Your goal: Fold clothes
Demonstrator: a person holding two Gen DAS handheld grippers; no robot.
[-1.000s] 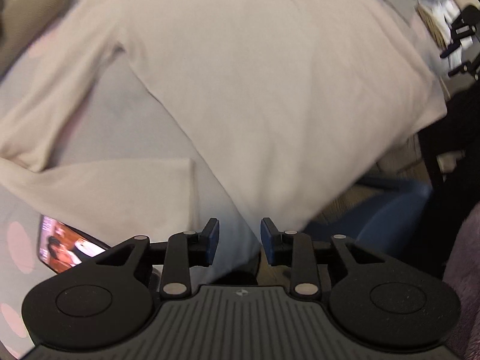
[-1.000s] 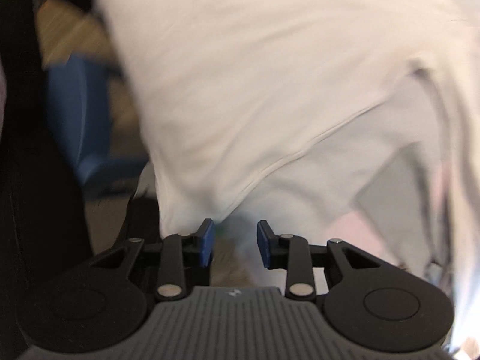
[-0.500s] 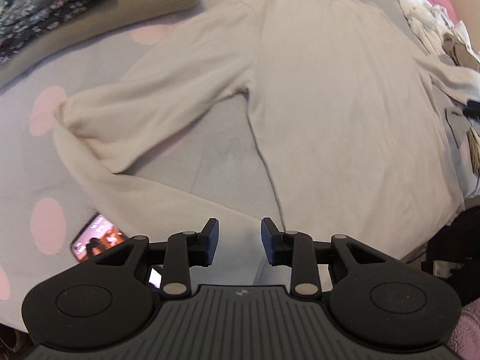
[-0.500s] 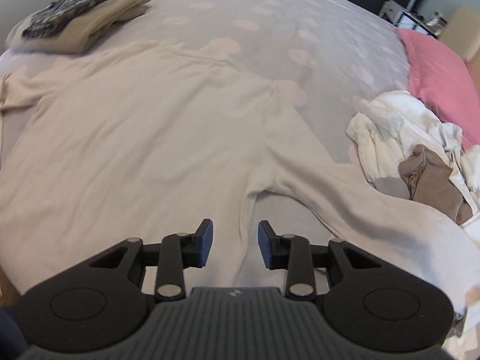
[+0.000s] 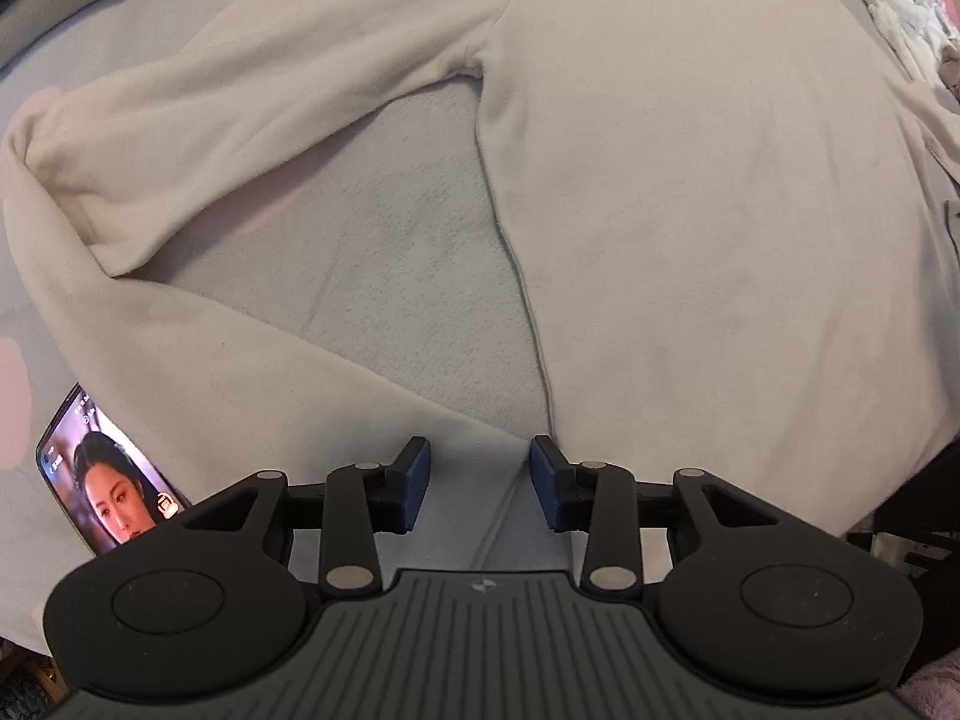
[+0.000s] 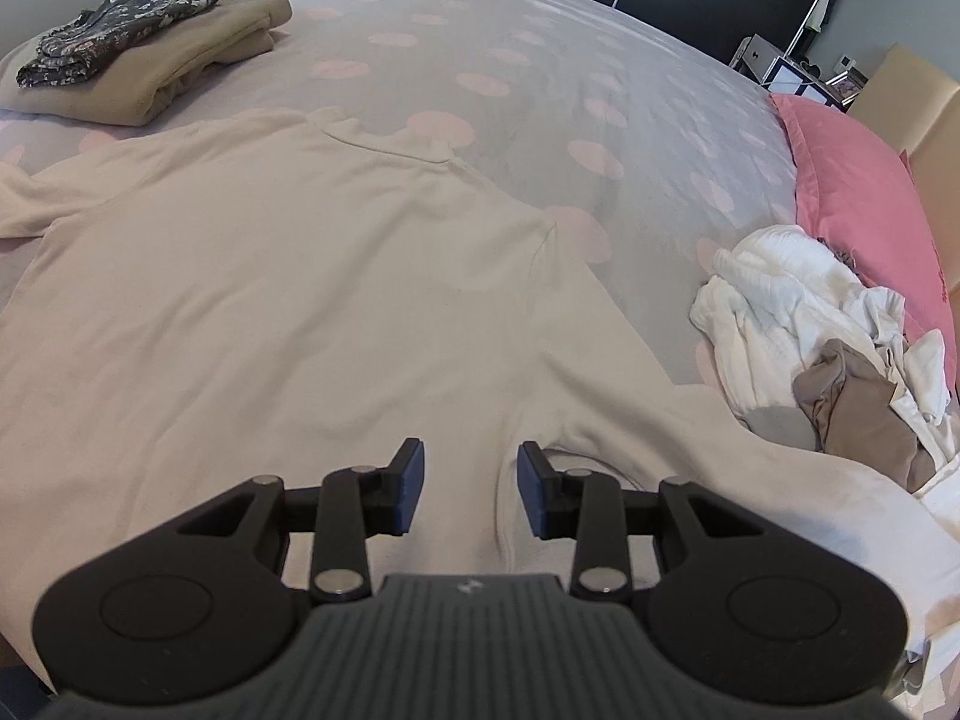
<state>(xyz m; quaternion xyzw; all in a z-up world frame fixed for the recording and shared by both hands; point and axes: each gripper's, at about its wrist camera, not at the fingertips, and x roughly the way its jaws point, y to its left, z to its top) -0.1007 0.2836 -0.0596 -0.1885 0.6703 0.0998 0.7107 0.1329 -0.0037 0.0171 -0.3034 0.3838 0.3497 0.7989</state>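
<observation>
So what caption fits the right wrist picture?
Open right gripper over a cream top spread on the dotted bed.

We saw cream sweater [image 6: 252,276]; grey bedsheet [image 6: 540,48], pink dots; pink pillow [image 6: 858,180] at 3 o'clock; tan folded garment [image 6: 180,60], dark floral top [image 6: 114,30] at 10.

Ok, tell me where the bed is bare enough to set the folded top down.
Free: the dotted cover beyond the cream top, between the folded stack and pink pillow. Crowded: the white pile on the right; phone by the bent sleeve.
</observation>
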